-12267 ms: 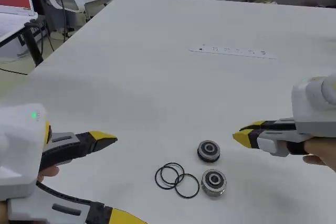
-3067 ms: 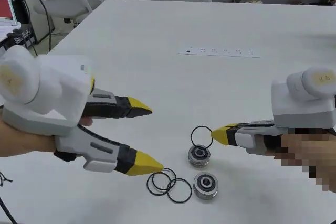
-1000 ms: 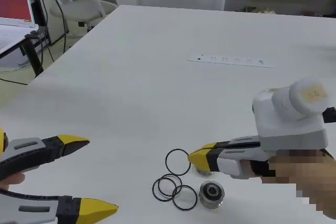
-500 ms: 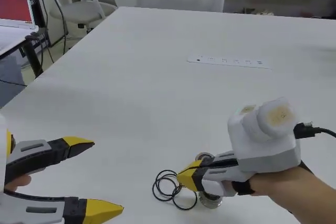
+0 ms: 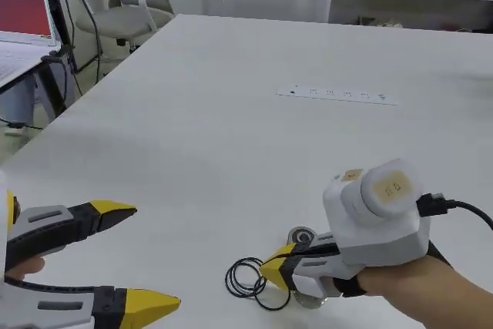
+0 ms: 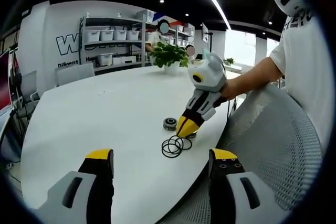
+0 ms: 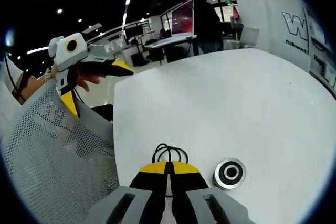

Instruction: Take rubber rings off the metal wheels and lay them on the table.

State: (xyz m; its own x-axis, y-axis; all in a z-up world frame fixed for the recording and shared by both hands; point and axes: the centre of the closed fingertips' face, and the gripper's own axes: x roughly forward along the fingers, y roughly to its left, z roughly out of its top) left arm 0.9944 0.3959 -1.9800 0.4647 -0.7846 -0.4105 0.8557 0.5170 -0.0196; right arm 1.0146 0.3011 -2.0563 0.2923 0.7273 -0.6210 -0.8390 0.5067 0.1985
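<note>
Jaws pressed together, the right gripper (image 5: 271,269) meets the pile of black rubber rings (image 5: 240,280) near the white table's (image 5: 231,113) front edge, a metal wheel (image 5: 301,236) just beside it. The left gripper (image 5: 155,256) hangs spread wide, well apart to the left.

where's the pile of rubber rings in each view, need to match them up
Head view: rubber rings at bottom centre, at the right gripper's yellow tips.
Left gripper view: rings at centre, just below those tips.
Right gripper view: rings at lower centre, just past its shut jaws.
Shared landmark: the metal wheel beside the pile.
</note>
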